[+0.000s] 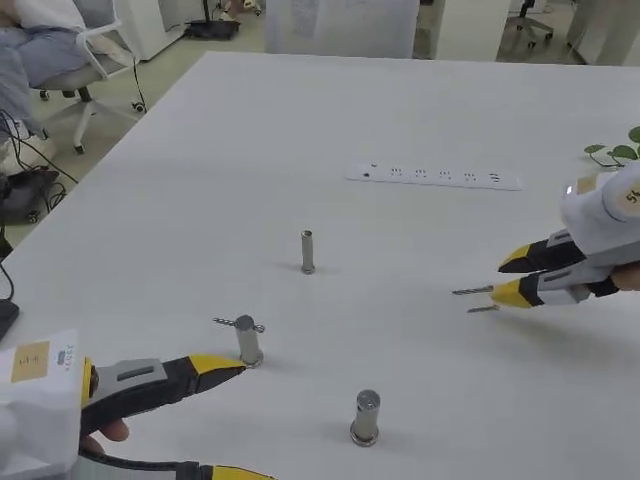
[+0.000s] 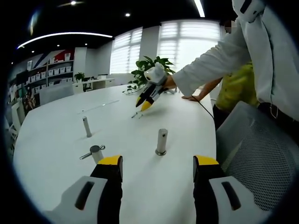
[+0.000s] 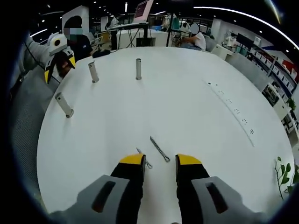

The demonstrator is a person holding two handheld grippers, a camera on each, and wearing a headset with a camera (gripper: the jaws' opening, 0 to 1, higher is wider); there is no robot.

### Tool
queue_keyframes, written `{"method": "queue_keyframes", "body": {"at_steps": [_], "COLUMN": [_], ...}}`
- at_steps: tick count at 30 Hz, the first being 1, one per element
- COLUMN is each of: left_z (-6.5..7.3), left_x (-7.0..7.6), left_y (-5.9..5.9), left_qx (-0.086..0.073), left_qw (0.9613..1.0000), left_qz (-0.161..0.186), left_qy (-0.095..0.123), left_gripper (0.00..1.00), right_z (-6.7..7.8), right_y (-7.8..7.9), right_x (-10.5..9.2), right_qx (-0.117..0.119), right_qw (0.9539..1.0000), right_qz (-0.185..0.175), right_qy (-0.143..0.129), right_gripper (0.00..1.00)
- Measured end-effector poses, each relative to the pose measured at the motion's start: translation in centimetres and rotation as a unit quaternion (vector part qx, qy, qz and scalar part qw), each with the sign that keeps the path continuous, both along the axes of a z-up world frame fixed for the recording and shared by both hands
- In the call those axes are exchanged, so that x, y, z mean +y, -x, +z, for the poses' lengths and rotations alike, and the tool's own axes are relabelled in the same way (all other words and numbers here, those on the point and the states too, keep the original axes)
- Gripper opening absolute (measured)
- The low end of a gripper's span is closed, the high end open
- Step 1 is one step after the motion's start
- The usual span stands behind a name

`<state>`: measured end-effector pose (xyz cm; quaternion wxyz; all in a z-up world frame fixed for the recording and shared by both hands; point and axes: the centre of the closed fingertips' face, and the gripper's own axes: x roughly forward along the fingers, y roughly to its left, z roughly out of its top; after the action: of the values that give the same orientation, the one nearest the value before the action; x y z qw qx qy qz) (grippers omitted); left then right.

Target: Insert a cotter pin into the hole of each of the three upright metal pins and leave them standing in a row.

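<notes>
**One post done, two to go**

The done post [image 1: 248, 342] has a cotter pin [image 1: 237, 323] poked through its top. Two posts are bare: the far post [image 1: 307, 251] at 1 o'clock from it, and the near post [image 1: 366, 416] at 4 o'clock. The three do not look like a row yet.

A long loose pin [image 3: 160, 149] and a short loose pin [image 3: 145, 159] lie on the table [image 1: 200, 180] by the tips of the right gripper [image 1: 500, 280]. Its jaws are a little apart and hold nothing, though the short one may touch a jaw.

The left gripper [image 2: 158, 163] is spread wide, just beside the done post. Its lower jaw is cut off in the head view.
</notes>
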<state>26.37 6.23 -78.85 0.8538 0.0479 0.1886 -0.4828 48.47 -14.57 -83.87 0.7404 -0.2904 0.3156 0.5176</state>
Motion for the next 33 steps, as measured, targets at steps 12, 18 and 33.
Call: {"method": "queue_keyframes", "body": {"at_steps": [12,18,33], "left_z": [-0.1,-0.1,0.3], "left_x": [0.6,0.8,0.9], "left_y": [0.2,0.1,-0.2], "left_qx": [0.003,0.004,0.002], "left_qw": [1.0,1.0,0.9999], "left_qz": [0.004,0.007,0.011], "left_qy": [-0.002,-0.003,-0.003], "left_gripper": [0.6,0.6,0.6], "right_z": [-1.4,-2.4,-2.5], "right_y": [-0.5,-0.5,-0.4], "right_x": [0.7,0.9,0.9], "right_qx": [0.025,0.031,0.051], "right_qw": [0.998,0.9935,0.9902], "right_qz": [0.046,0.084,0.095], "right_qy": [0.035,0.071,0.089], "right_gripper": [0.17,0.14,0.06]}}
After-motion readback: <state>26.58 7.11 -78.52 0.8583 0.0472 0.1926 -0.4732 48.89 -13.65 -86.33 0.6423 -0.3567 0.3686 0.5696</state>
